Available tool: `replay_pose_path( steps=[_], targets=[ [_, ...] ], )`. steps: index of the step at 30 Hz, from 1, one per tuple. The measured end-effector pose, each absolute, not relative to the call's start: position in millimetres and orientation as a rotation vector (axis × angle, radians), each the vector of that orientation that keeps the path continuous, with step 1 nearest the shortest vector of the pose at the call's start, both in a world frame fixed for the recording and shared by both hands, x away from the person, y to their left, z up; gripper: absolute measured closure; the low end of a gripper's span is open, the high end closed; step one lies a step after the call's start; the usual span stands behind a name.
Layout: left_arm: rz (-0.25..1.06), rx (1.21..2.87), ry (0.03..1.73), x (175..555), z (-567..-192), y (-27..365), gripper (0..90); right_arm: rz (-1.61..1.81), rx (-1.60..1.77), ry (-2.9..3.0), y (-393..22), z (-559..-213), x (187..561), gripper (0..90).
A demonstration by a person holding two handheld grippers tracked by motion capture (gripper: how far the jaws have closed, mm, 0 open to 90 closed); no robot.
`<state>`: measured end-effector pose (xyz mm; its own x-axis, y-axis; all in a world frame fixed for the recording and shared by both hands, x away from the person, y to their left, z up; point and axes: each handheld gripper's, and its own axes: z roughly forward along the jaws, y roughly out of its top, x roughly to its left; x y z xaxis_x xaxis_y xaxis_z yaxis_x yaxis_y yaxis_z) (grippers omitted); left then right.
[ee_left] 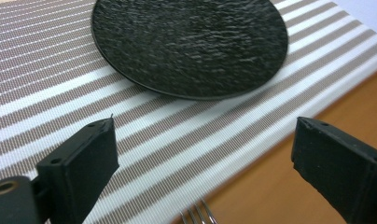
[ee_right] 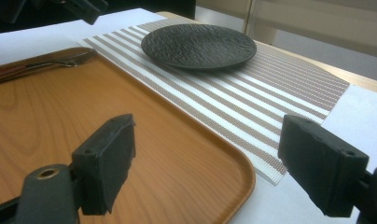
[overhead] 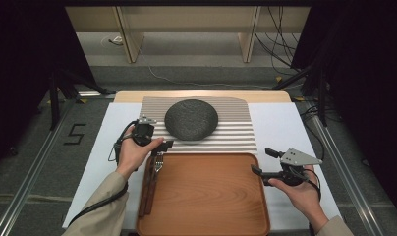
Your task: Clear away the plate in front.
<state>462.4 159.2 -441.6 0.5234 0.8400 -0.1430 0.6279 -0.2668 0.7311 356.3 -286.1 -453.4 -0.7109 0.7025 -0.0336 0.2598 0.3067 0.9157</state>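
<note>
The fork (overhead: 158,162) lies at the left edge of the tray (overhead: 206,196), tines toward the mat (overhead: 236,132). It looks thin, stiff and slippery, so grab its handle. The left gripper (overhead: 159,146) hangs above it, wide open and empty. The right gripper (overhead: 263,161) is open too.

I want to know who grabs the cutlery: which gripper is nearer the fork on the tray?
Left. The left gripper hovers open just above the fork at the tray's left edge; the right gripper waits open beyond the tray's right edge.
</note>
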Motion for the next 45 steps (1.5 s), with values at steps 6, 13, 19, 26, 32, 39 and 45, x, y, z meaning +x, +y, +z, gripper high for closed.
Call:
replay_pose_path(
  steps=[6, 13, 19, 26, 32, 39, 45],
  targets=[
    [0.345, 2.0, 1.224, 479, -443, 156, 8.9, 1.383, 0.856, 2.149, -287, -454, 356, 19.9],
    [0.324, 1.996, 1.26, 492, -448, 152, 11.7, 1.383, 0.856, 2.149, -287, -454, 356, 19.9],
    [0.313, 2.004, 1.29, 500, -452, 149, 12.2, 1.383, 0.854, 2.15, -287, -454, 357, 19.9],
    [0.304, 1.991, 1.317, 507, -455, 148, 14.2, 1.386, 0.856, 2.15, -287, -454, 357, 19.9],
    [0.29, 1.995, 1.332, 511, -457, 144, 14.3, 1.388, 0.856, 2.152, -286, -455, 357, 19.9],
    [0.276, 1.995, 1.349, 515, -460, 140, 14.8, 1.389, 0.857, 2.153, -286, -455, 357, 19.8],
    [0.345, 2.068, 1.272, 508, -461, 129, 15.2, 1.388, 0.855, 2.151, -286, -455, 357, 19.9]
  ],
)
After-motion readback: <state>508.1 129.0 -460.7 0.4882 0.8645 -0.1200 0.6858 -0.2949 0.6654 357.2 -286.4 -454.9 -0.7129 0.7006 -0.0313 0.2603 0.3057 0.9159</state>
